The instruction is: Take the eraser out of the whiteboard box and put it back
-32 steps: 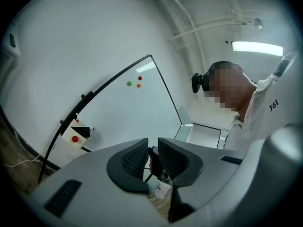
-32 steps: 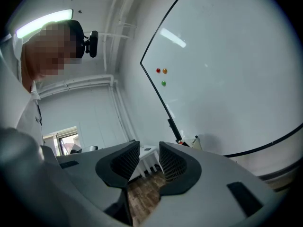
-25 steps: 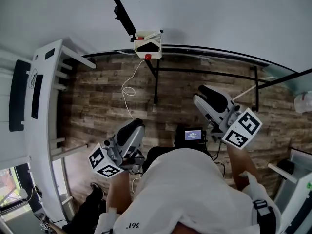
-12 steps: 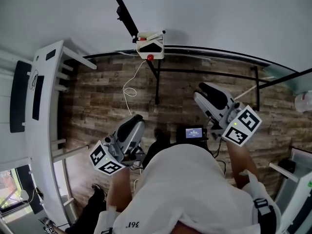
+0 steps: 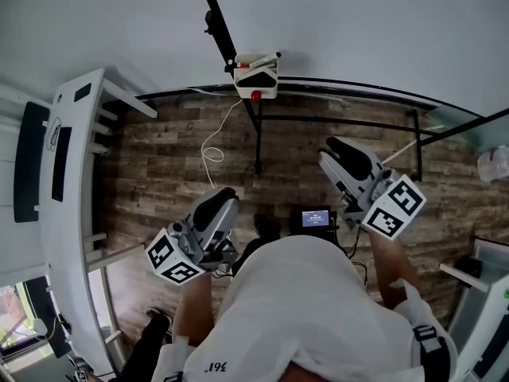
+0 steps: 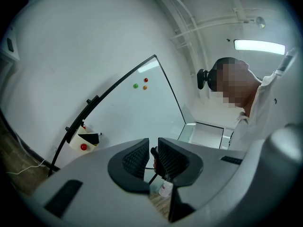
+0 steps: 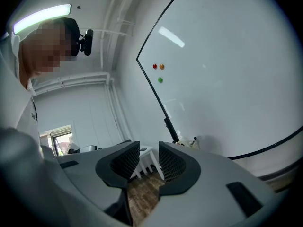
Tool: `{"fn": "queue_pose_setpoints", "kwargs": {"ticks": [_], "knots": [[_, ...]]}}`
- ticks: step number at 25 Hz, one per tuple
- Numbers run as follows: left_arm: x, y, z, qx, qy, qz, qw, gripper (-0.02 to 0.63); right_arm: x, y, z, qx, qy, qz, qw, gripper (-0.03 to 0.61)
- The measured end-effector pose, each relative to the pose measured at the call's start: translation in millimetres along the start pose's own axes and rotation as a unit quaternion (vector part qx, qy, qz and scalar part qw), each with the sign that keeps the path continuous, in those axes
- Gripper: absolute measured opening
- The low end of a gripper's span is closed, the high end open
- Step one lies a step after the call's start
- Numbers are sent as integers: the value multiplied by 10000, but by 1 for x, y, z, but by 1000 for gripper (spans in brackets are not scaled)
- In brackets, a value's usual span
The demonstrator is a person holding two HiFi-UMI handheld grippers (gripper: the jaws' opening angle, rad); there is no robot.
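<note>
Left gripper (image 5: 223, 203) jaws narrowly apart, right gripper (image 5: 337, 153) jaws wider, both empty; eraser (image 5: 257, 76) sits in whiteboard box (image 5: 266, 89), well ahead of and between them. Since a second ago the box shows further right in head view. Eraser only a small dark wedge; in right gripper view the box is half hidden behind that gripper's jaw.

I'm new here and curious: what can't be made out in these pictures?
- Whiteboard box: contents too small in the head view, partly behind the right hand-held gripper in its own view.
- Small screen: text too small, head view.
- White bottle: label blurred, left gripper view.
</note>
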State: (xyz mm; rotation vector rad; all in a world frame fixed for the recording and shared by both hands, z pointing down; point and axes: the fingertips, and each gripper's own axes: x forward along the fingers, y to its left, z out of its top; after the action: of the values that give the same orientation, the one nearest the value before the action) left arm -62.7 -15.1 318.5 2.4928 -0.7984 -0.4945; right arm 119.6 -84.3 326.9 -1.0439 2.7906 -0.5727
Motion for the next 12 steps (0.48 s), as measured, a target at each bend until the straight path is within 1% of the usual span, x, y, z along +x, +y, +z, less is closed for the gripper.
{"fn": "queue_pose_setpoints", "kwargs": {"ticks": [7,12], "knots": [[-11,15,0,-123,42,-31,9999,57,14,8,-7,-25,104,-93,9999,138],[-9,23,-1,-187,127,-133,9997,57,21,10,-5,-74,111,-140,9998,138]]}}
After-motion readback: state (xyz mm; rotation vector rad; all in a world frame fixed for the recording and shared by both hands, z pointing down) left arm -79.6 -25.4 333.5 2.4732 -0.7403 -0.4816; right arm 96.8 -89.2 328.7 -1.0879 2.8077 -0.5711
